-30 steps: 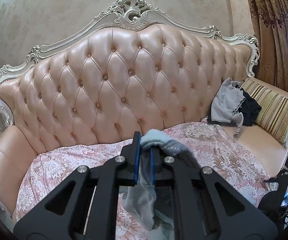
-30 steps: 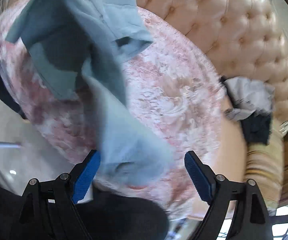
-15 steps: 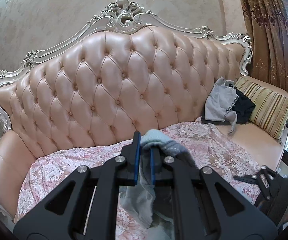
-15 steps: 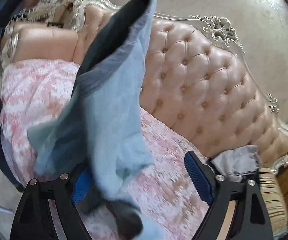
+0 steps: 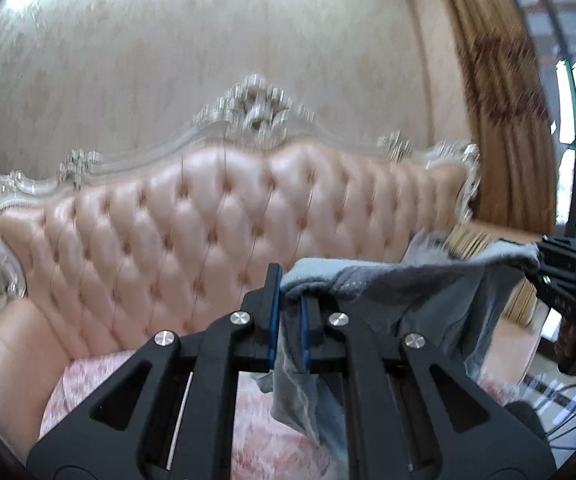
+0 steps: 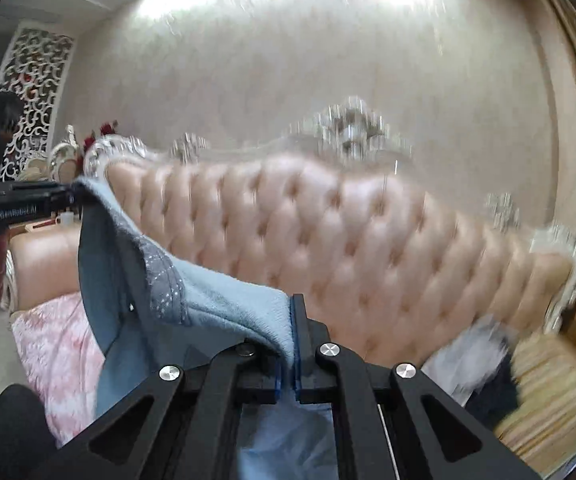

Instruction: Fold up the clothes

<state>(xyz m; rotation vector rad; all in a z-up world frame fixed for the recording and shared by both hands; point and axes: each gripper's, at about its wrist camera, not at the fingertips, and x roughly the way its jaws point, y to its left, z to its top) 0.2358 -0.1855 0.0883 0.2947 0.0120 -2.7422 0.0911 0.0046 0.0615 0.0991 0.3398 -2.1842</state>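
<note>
A light blue garment (image 5: 428, 300) with a grey beaded band (image 6: 163, 280) hangs stretched between my two grippers, above the sofa. My left gripper (image 5: 288, 320) is shut on one top corner of it; the cloth drops down between its blue pads. My right gripper (image 6: 290, 344) is shut on the other top corner. In the left wrist view the right gripper (image 5: 560, 276) shows at the far right, holding the cloth's edge. In the right wrist view the left gripper (image 6: 35, 204) shows at the far left, in a hand.
A pink tufted sofa (image 5: 215, 232) with a silver carved frame fills the background. A pink floral cover (image 5: 87, 384) lies on its seat. A pile of grey and dark clothes (image 6: 484, 364) and a striped cushion (image 6: 548, 392) sit at the sofa's right end. Curtains (image 5: 500, 100) hang at the right.
My right gripper has shut on the garment's corner; it was open before. Both grippers have risen and the garment is now pulled out between them.
</note>
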